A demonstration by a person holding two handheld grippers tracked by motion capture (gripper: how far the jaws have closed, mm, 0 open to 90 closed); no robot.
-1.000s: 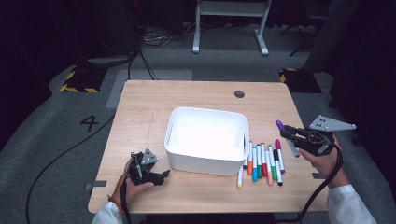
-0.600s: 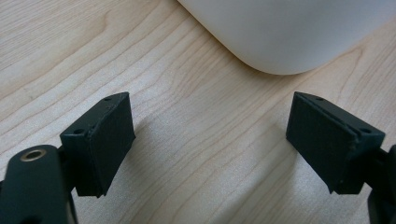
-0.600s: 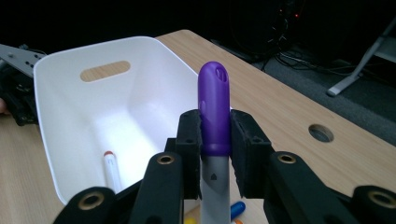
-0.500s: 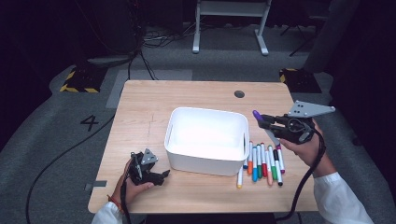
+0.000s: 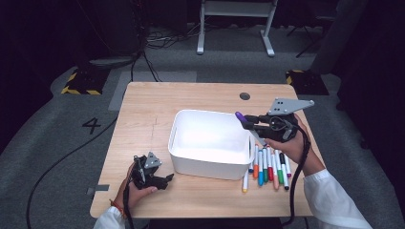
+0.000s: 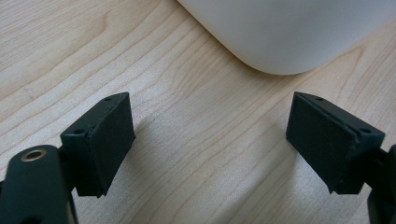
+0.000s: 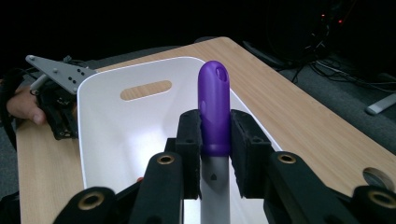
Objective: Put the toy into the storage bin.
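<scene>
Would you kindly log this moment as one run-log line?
right gripper: shut on purple marker, over bin | left gripper: open, on table by bin | other markers: beside bin

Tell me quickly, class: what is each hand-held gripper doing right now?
Left hand-held gripper: open, holding nothing, resting on the table.
Right hand-held gripper: closed on a purple-capped marker, above the white bin.

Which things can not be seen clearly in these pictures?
- Purple marker: right gripper view, its lower body is cut off by the bottom edge.
- White bin: left gripper view, cut off by the top edge.
- Markers on the table: high view, labels too small.
</scene>
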